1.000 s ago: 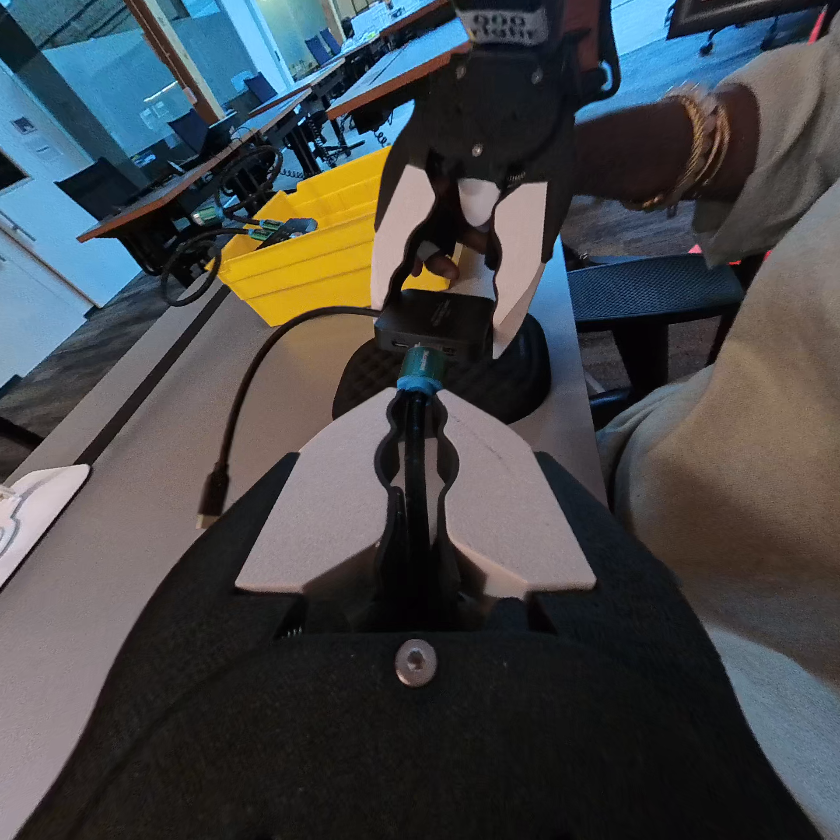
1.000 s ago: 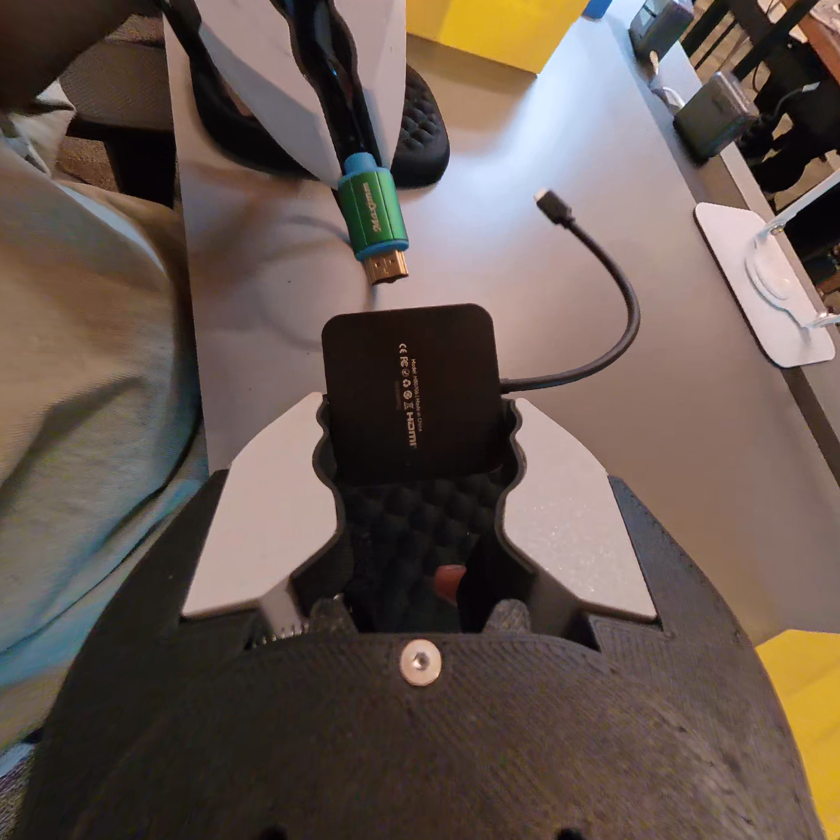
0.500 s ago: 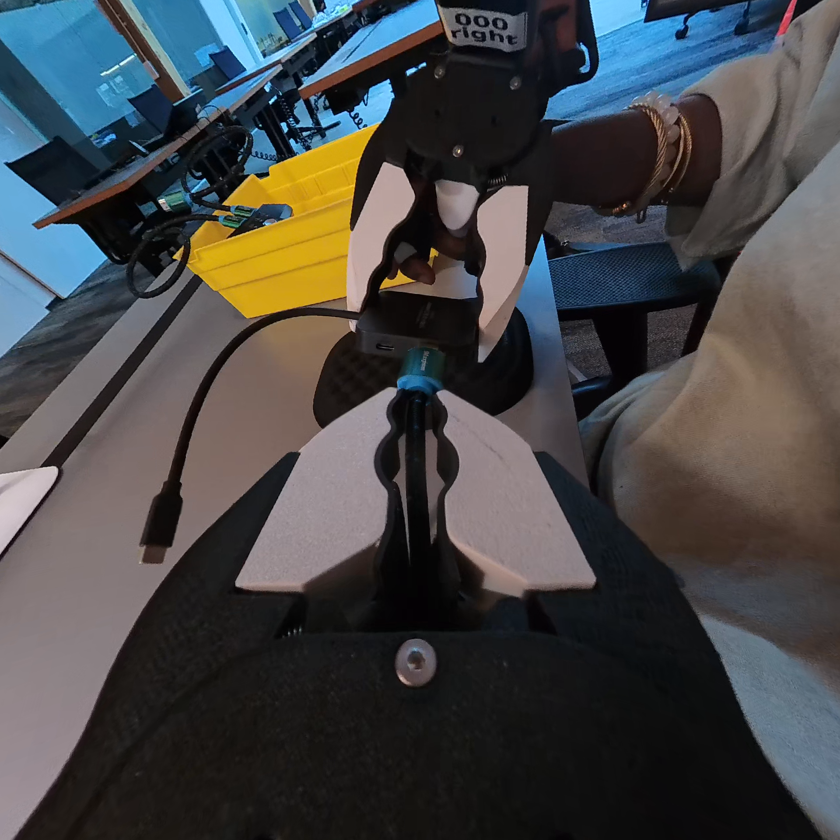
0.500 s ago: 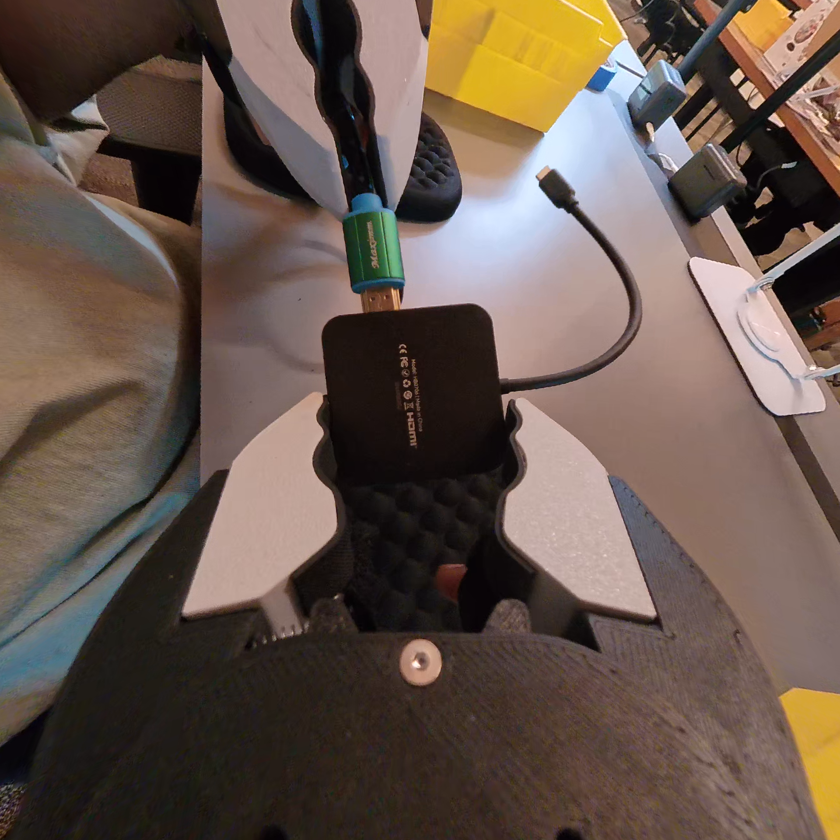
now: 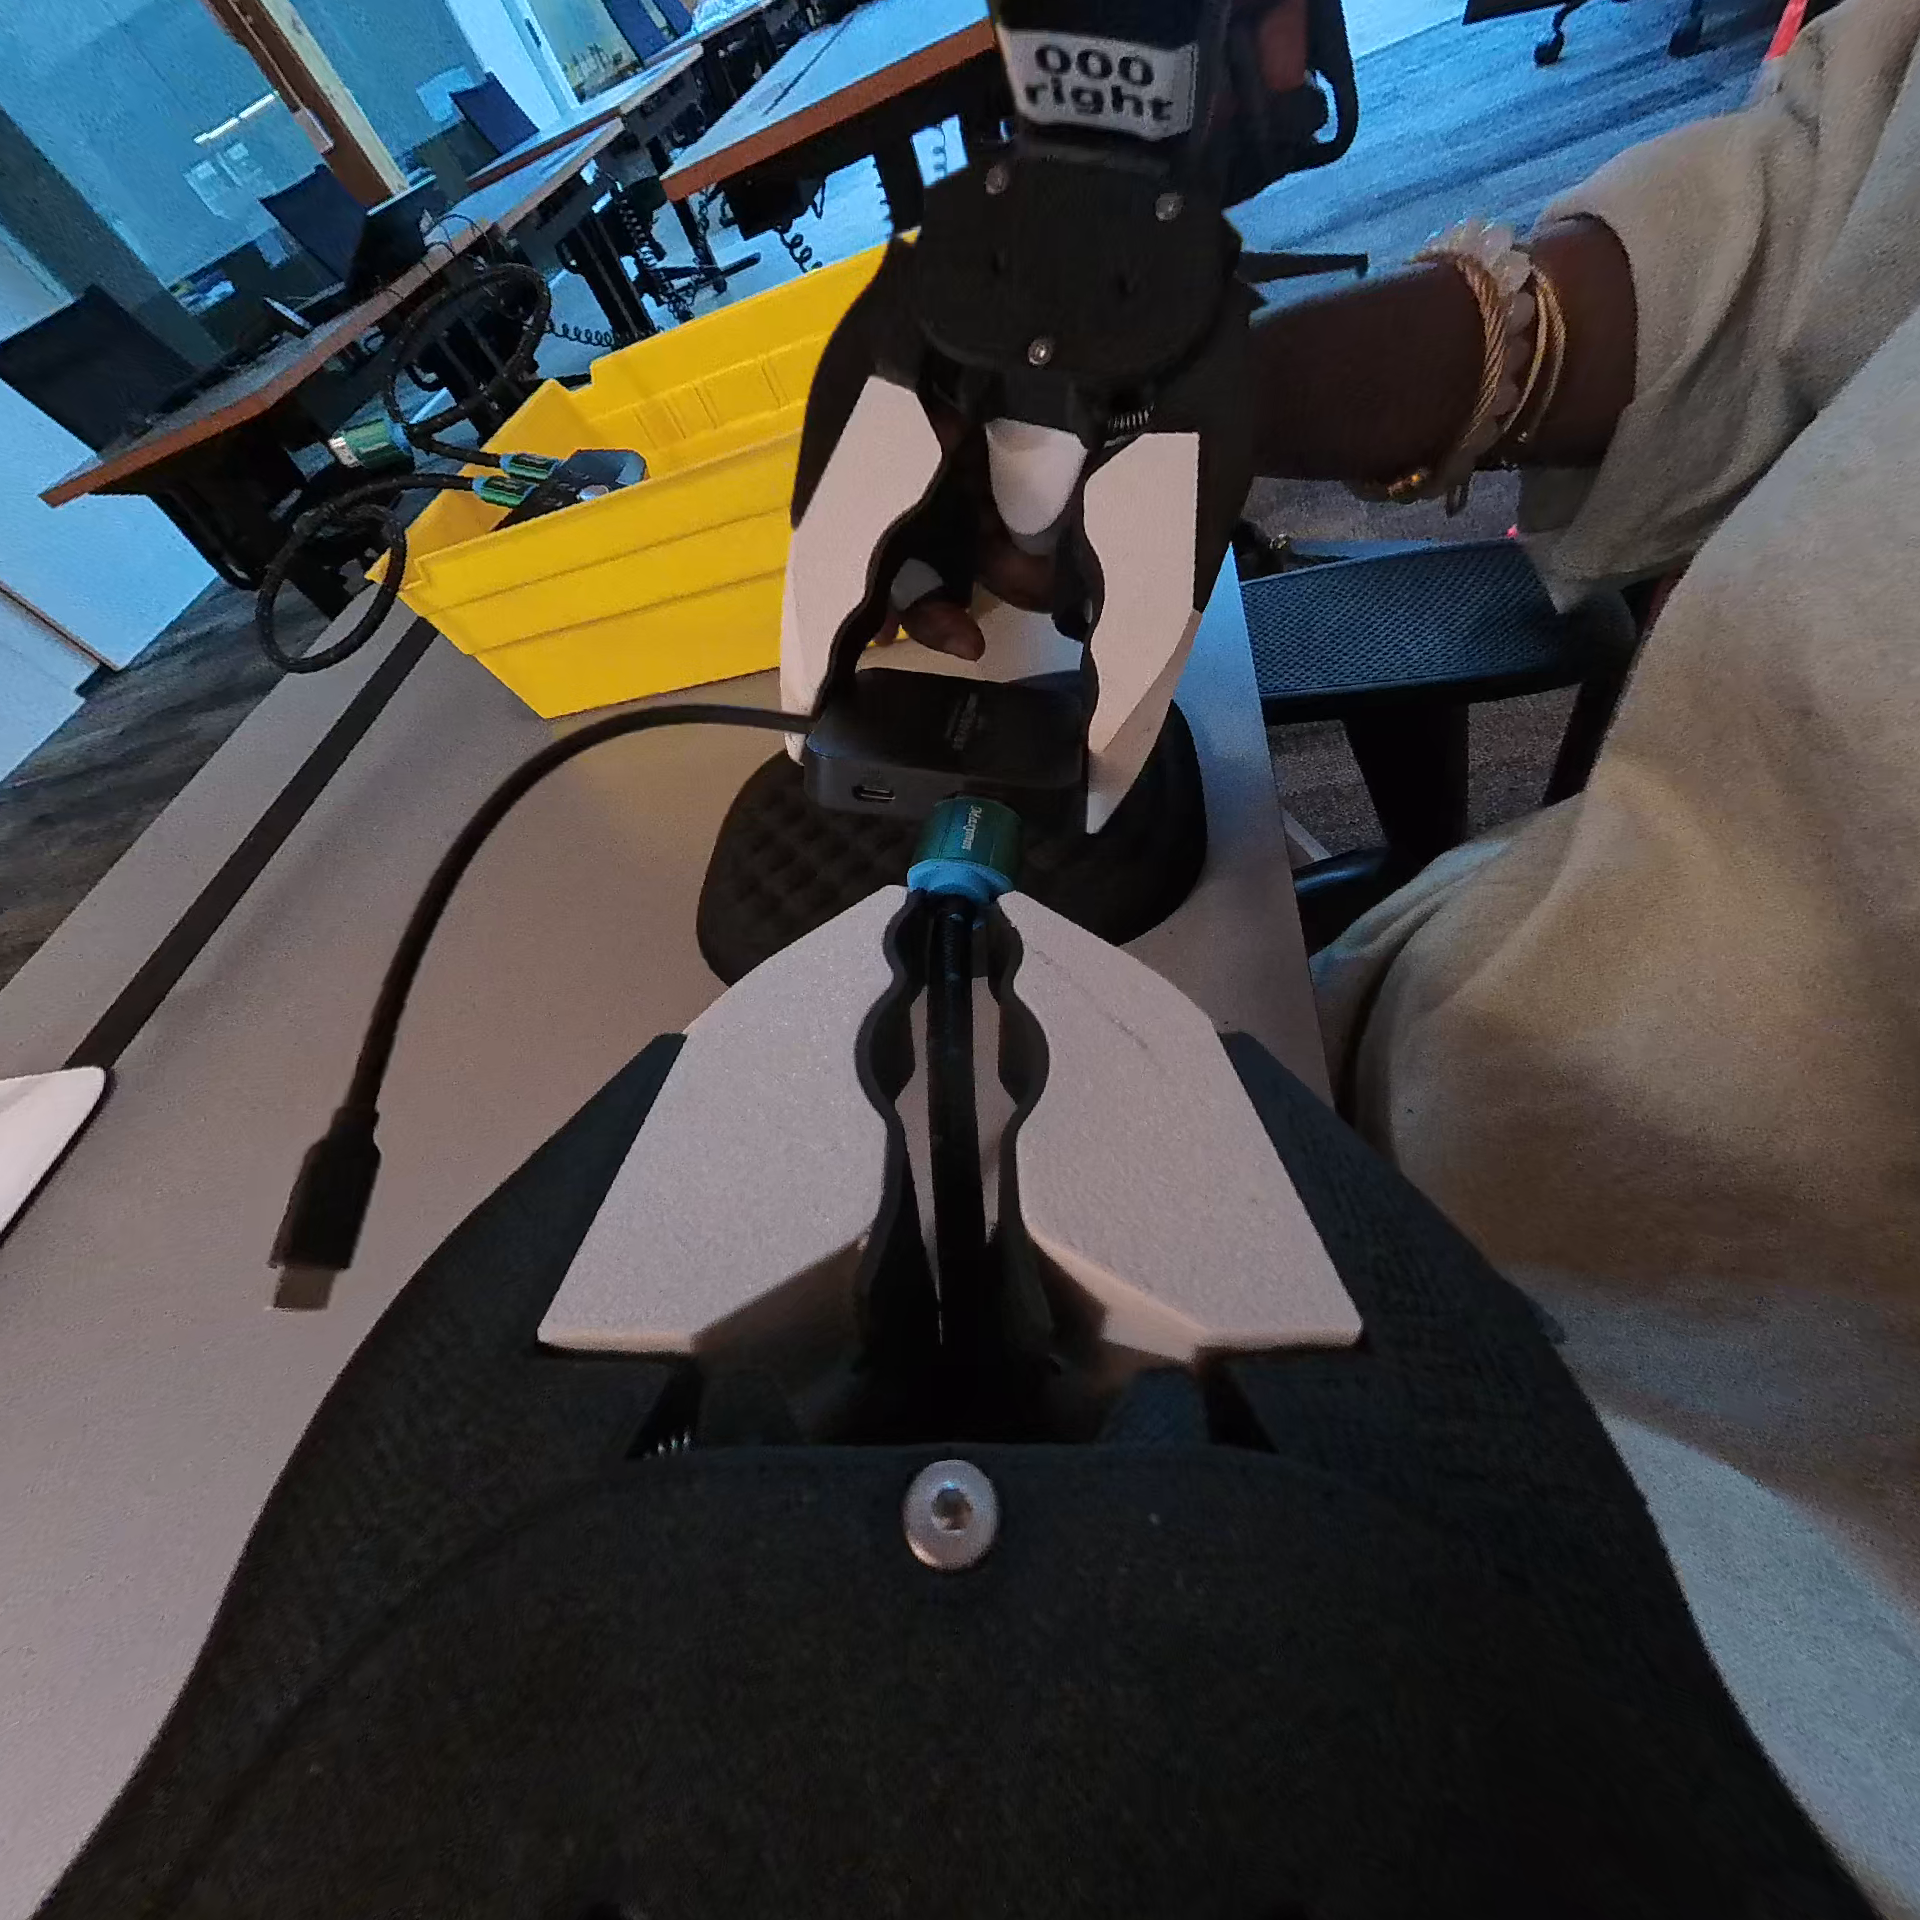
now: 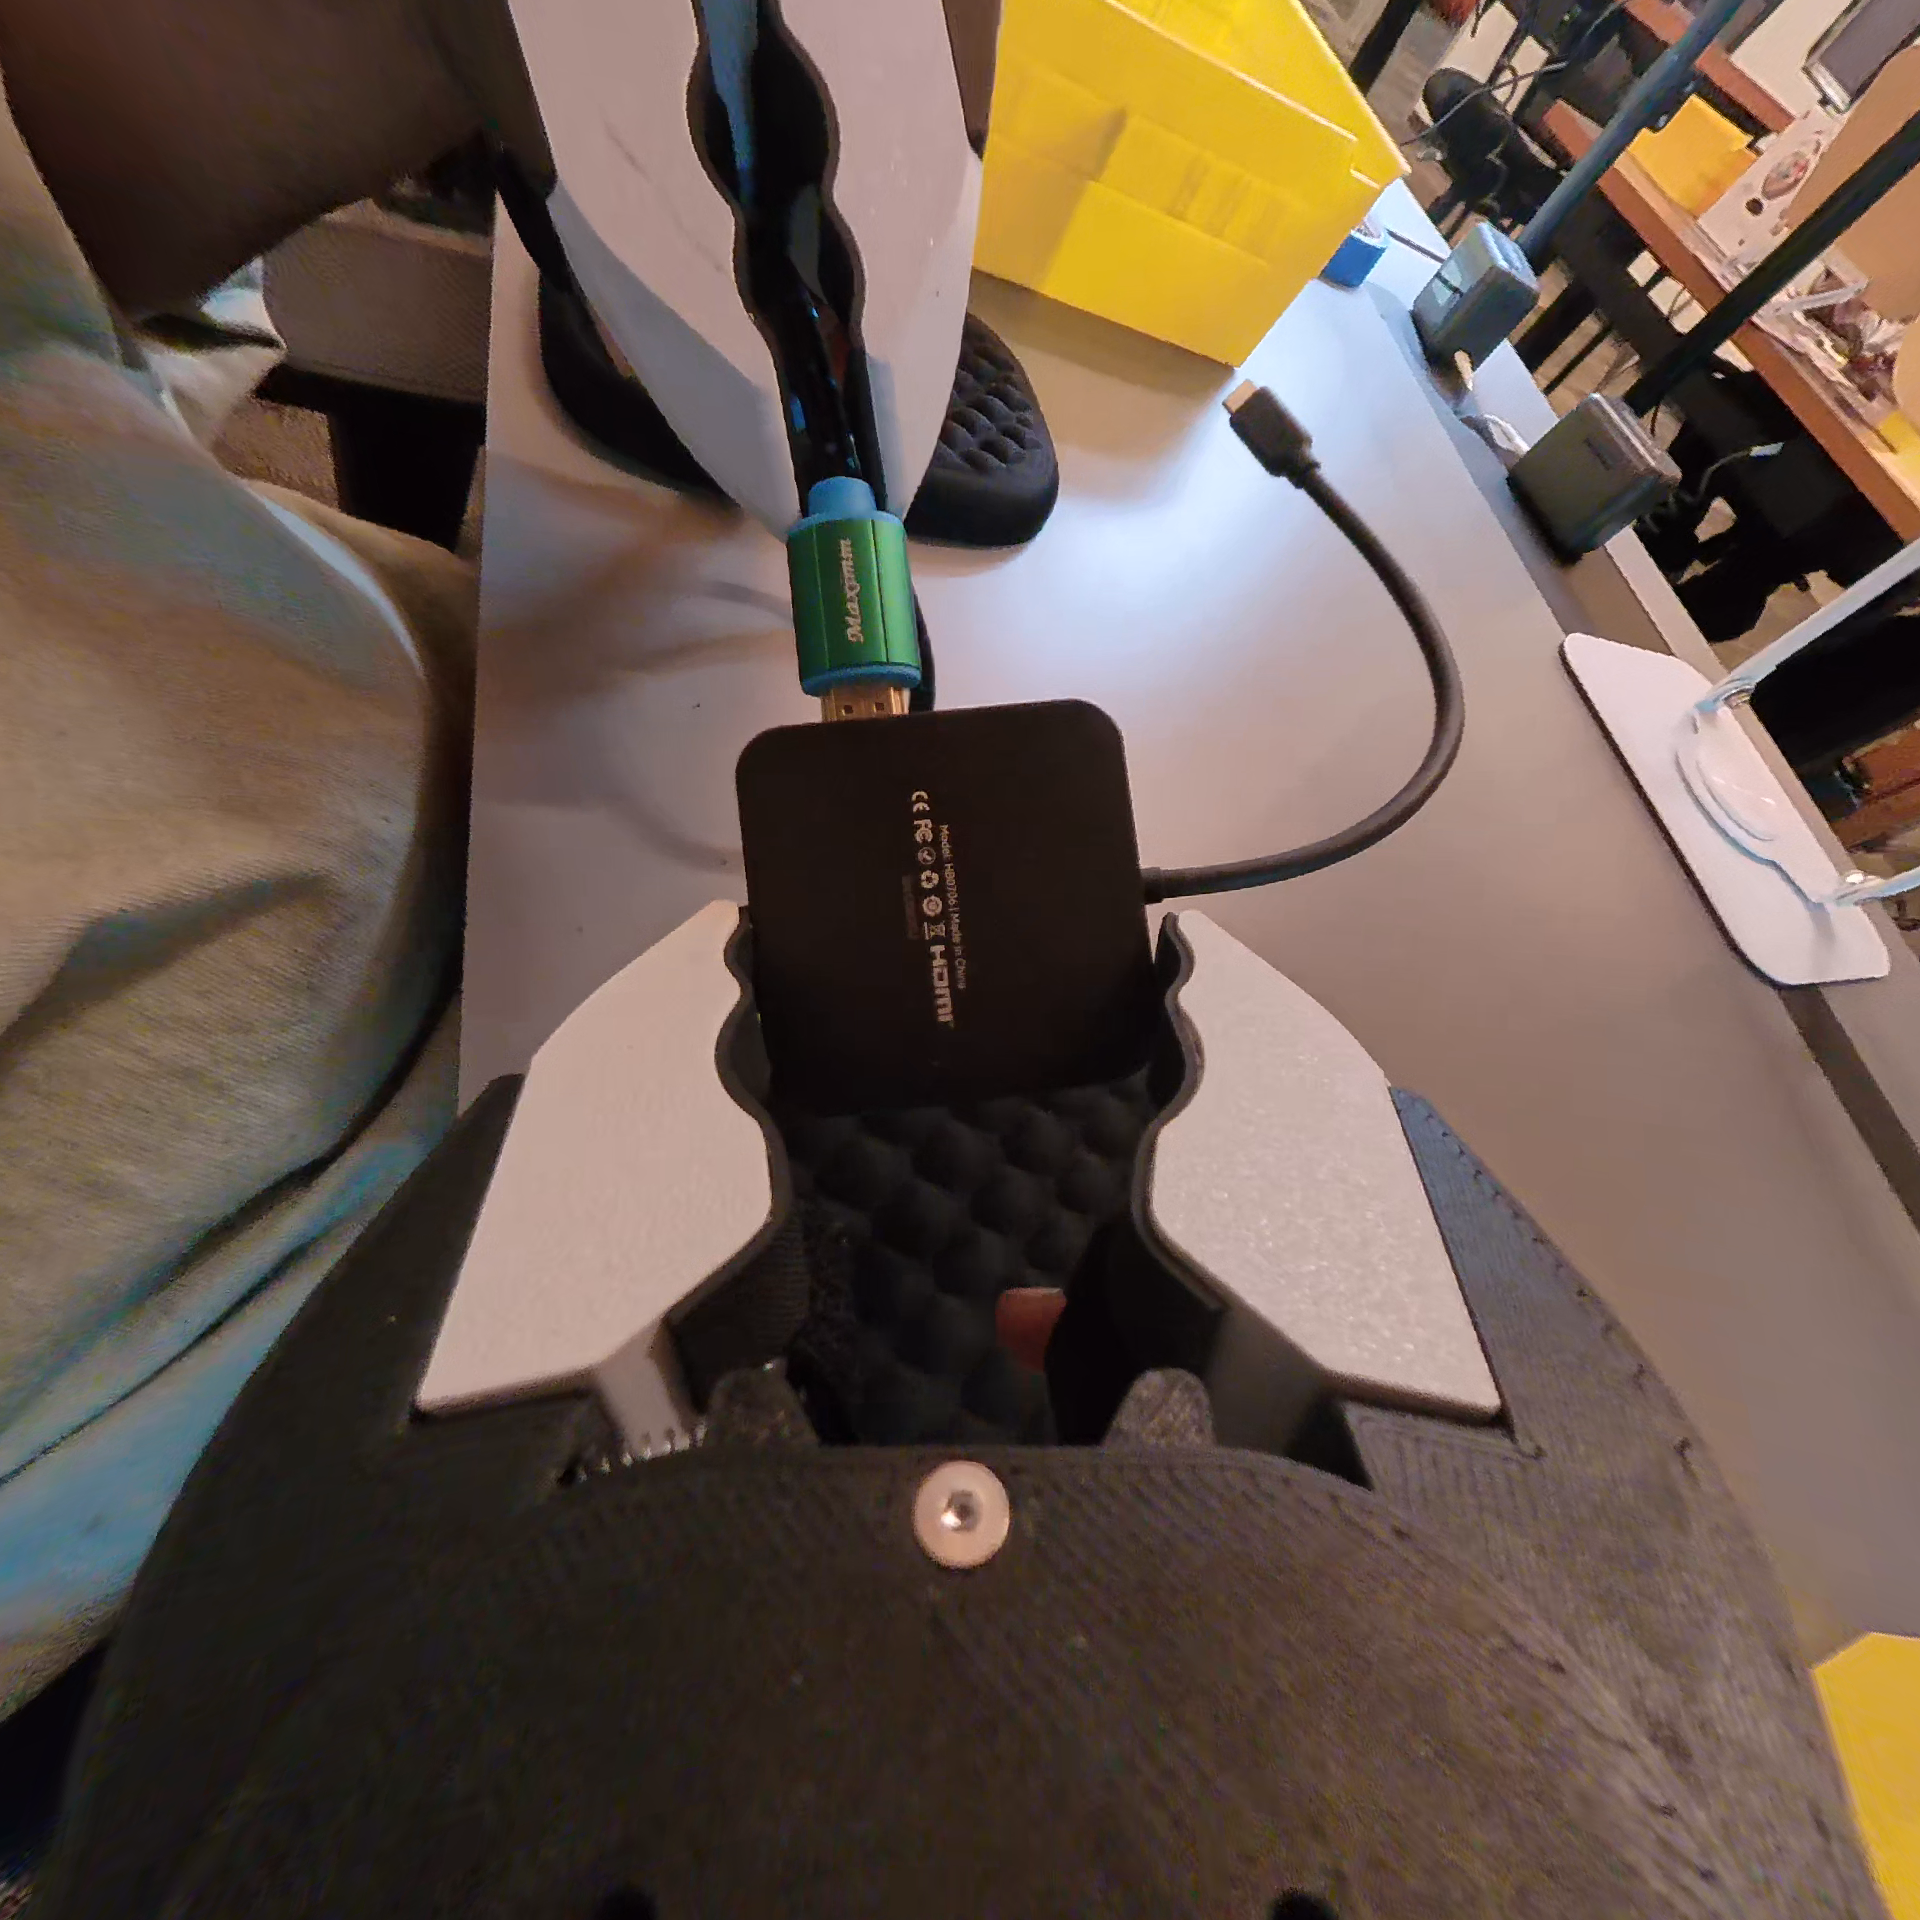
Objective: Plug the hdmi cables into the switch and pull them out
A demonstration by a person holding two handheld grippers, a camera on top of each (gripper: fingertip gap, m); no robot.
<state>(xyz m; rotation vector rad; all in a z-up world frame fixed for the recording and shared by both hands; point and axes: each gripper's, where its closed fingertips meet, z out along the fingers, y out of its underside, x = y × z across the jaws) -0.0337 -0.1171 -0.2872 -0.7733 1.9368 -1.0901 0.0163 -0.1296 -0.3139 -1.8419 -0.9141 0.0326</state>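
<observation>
The right gripper (image 6: 951, 997) fingers clamp the switch (image 6: 935, 894) above the bench (image 6: 1299, 727); the left gripper (image 5: 951, 935) fingers pinch the HDMI cable (image 6: 854, 608), its plug partly seated. Tilted pushing could jam it.

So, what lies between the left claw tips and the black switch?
Only the green HDMI plug: it juts from the left claw, its gold tip at the edge of the switch, seen in the right wrist view.

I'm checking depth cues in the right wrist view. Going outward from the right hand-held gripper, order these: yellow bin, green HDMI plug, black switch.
1. Black switch, between its fingers.
2. Green HDMI plug, at the switch's far edge.
3. Yellow bin, far end of the table.
</observation>
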